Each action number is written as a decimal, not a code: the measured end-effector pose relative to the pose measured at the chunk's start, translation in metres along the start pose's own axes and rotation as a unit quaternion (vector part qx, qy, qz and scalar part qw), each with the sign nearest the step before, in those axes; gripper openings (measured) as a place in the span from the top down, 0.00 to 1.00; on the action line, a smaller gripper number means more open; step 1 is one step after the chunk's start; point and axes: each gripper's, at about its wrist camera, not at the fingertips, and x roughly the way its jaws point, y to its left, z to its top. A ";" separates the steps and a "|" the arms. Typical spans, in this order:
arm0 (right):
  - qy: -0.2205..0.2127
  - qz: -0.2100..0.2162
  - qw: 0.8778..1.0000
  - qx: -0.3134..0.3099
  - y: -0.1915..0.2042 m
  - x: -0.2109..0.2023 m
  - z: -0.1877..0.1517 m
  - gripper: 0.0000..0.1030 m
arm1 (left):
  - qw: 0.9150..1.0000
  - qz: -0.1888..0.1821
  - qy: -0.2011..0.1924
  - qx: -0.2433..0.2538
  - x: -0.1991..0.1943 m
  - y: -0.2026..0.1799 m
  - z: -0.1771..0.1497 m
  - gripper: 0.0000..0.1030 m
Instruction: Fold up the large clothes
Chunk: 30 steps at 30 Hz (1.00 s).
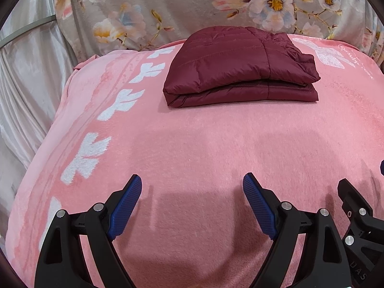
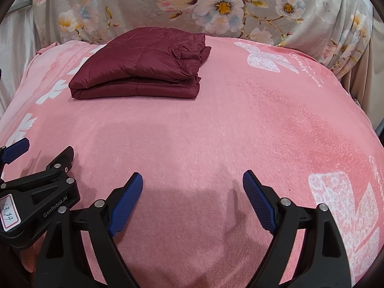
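Tools come first, nearest to me: the left tool (image 1: 192, 187) and the right tool (image 2: 193, 184) hang side by side just above the near part of the bed, both tilted down toward the blanket, with the left one's black frame showing at the left edge of the right wrist view. Each has its blue pads (image 1: 127, 206) spread wide apart with nothing between them, only bare pink blanket (image 1: 204, 144) and their own shadows underneath. My guess is they are parked like this, low and clear of the garment, because the folding looks finished and nothing needs holding.

Farther off, toward the far edge of the bed and a little to the left of its middle, lies the maroon quilted jacket (image 1: 240, 69), folded into a compact stack of layers with its smooth folded edge facing the tools and bunched fabric at its right end. It sits well apart from both tools. Behind it rises a floral sheet (image 1: 192, 4), draped upright.
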 end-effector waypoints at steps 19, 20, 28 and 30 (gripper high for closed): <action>-0.001 -0.001 1.000 0.000 0.002 -0.001 0.000 0.20 | 1.000 0.002 0.000 -0.003 0.000 0.001 -0.001 0.22; -0.001 -0.001 1.000 0.000 0.002 -0.001 0.000 0.20 | 1.000 0.002 0.000 -0.002 0.000 0.001 0.000 0.22; -0.001 -0.001 1.000 0.000 0.002 -0.001 0.000 0.20 | 1.000 0.002 0.000 -0.001 0.000 0.000 0.000 0.28; -0.002 -0.002 1.000 -0.001 0.003 -0.001 0.000 0.20 | 1.000 0.003 0.000 0.000 0.000 0.000 0.000 0.28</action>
